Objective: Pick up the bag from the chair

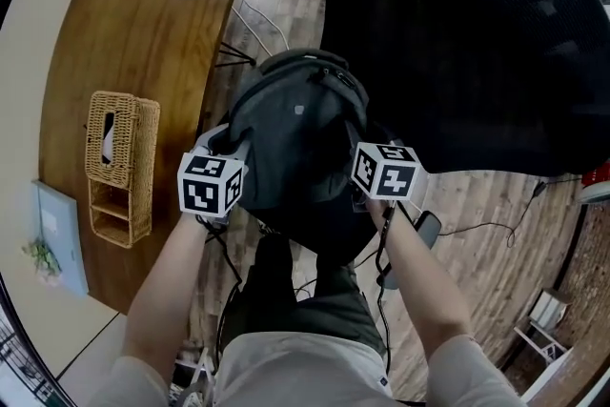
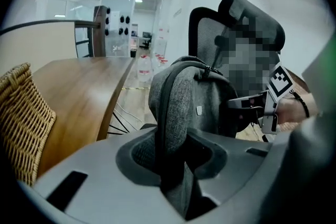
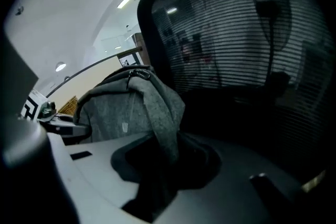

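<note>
A dark grey backpack [image 1: 297, 133] hangs between my two grippers in front of the black mesh office chair [image 1: 477, 43]. My left gripper [image 1: 225, 169] is shut on the bag's left shoulder strap [image 2: 170, 128], which runs down through its jaws. On the other side my right gripper [image 1: 374, 178] is shut on the right strap [image 3: 157, 118]. The bag's body [image 2: 202, 105] stands upright in the left gripper view, and in the right gripper view the bag [image 3: 118, 107] sits beside the chair's mesh back [image 3: 247, 44]. The chair seat under the bag is hidden.
A wooden table [image 1: 133, 62] stands to the left with a wicker holder [image 1: 119, 162] and a pale blue book [image 1: 59, 238] on it. Cables [image 1: 253, 24] trail over the wooden floor. The person's legs [image 1: 305, 300] stand just below the bag.
</note>
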The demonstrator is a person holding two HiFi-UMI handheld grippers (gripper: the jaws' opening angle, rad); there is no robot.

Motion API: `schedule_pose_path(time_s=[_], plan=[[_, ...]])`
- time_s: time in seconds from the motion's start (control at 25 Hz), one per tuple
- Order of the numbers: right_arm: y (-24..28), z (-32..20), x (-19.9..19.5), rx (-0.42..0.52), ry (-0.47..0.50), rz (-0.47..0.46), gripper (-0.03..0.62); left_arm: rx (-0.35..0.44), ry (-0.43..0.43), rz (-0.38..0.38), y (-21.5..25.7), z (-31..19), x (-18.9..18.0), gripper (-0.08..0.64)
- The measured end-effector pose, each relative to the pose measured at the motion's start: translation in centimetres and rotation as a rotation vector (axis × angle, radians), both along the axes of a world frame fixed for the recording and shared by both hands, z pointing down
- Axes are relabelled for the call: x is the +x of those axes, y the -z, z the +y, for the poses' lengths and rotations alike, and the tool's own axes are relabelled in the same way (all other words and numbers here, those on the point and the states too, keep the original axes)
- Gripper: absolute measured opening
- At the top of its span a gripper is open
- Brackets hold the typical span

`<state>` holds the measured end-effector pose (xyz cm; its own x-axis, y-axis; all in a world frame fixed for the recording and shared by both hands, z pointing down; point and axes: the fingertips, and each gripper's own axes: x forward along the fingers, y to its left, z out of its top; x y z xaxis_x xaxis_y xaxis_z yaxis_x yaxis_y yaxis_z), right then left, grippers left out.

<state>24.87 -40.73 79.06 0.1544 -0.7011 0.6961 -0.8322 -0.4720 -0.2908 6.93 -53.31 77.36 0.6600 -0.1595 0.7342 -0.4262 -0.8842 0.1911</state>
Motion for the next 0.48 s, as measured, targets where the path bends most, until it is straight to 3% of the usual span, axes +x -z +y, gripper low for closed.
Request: schedule_pose_path(time_s=[0.2, 0.36, 0.48], plan=[[5.3, 0.8, -0.9, 0.074, 0.030, 0.061, 0.078, 0.016, 0.026, 0.071, 3.7, 1.0, -0.7, 0.097], [12.0, 1.3, -0.5, 0.150, 0.061, 0.160, 0.075, 0.044, 0.044, 0.151, 8.6, 1.7, -0.2, 0.092], [17.2, 1.9, -0.1, 0.159, 0.090, 0.223, 0.075, 0.088, 0.030, 0.160, 12.5, 2.9, 0.2, 0.092]])
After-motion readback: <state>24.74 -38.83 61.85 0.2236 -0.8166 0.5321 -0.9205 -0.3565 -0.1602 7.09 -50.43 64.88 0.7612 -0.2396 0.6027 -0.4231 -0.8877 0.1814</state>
